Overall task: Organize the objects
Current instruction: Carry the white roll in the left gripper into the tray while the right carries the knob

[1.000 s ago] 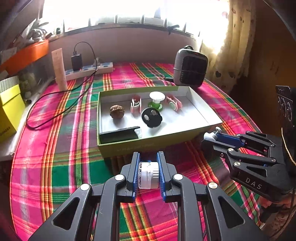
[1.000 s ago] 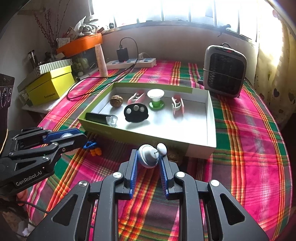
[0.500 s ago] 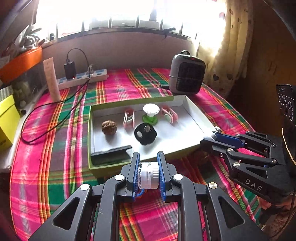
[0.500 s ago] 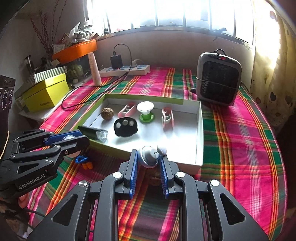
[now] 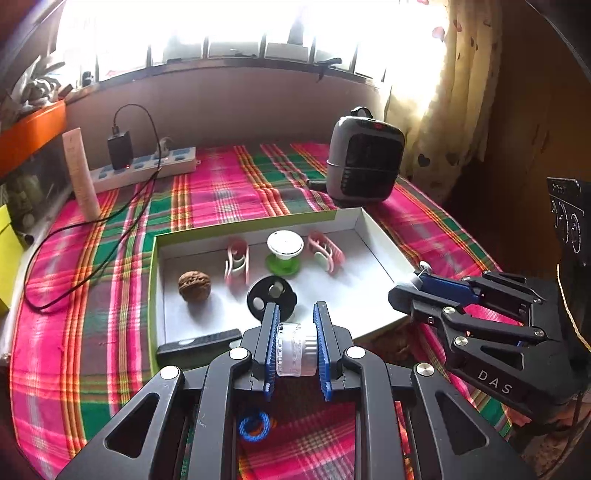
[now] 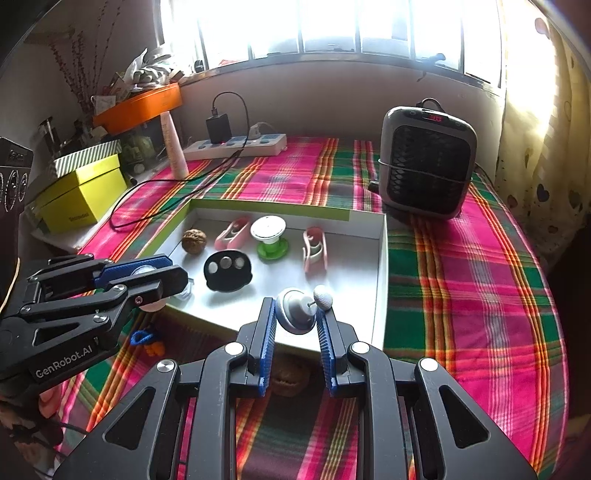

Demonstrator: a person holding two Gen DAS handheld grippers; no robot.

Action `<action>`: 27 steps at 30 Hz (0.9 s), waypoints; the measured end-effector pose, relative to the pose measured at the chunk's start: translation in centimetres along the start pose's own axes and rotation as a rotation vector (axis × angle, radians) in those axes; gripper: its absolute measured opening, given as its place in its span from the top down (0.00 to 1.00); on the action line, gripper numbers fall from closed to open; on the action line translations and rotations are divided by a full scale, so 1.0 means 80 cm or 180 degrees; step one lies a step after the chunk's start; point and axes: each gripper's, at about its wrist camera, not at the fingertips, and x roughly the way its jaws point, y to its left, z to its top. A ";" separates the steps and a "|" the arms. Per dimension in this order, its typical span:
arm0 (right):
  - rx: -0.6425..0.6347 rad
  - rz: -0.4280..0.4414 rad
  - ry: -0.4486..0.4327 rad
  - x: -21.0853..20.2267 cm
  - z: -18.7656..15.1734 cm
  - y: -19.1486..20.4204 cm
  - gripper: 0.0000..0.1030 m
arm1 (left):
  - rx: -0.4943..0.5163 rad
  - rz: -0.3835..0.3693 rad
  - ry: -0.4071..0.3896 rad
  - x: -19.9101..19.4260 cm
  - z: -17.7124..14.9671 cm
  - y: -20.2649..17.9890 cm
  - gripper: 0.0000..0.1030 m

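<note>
Bright light comes through the big window [image 6: 332, 26] behind a table with a pink and green checked cloth [image 6: 461, 280]. On the cloth lies a wide, low box [image 5: 373, 232] with a green rim and a white floor. Behind the box stands a grey heater [image 6: 428, 162], and a white power strip [image 5: 147, 168] lies by the wall with a black plug in it. Inside the box sit a black disc [image 5: 272, 293] with pale dots, a green and white spool [image 5: 284, 253], two pink clips [image 5: 236, 264], a brown walnut [image 5: 194, 286] and a dark flat bar [image 5: 199, 341] by the near wall. The left gripper [image 5: 295, 349] hangs over the near edge of the box, its blue pads squeezed onto a small clear roll [image 5: 296, 349]. The right gripper [image 6: 297, 321] hangs over the near right part of the box, squeezed onto a little silver knob with a white ball [image 6: 297, 312] on a pin. A small blue loop [image 5: 254, 426] lies on the cloth in front of the box.
</note>
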 end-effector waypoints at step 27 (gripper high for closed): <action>0.0015 0.0050 0.0118 0.043 0.017 -0.018 0.77 | -0.0085 0.0008 0.0052 0.051 0.033 0.016 0.83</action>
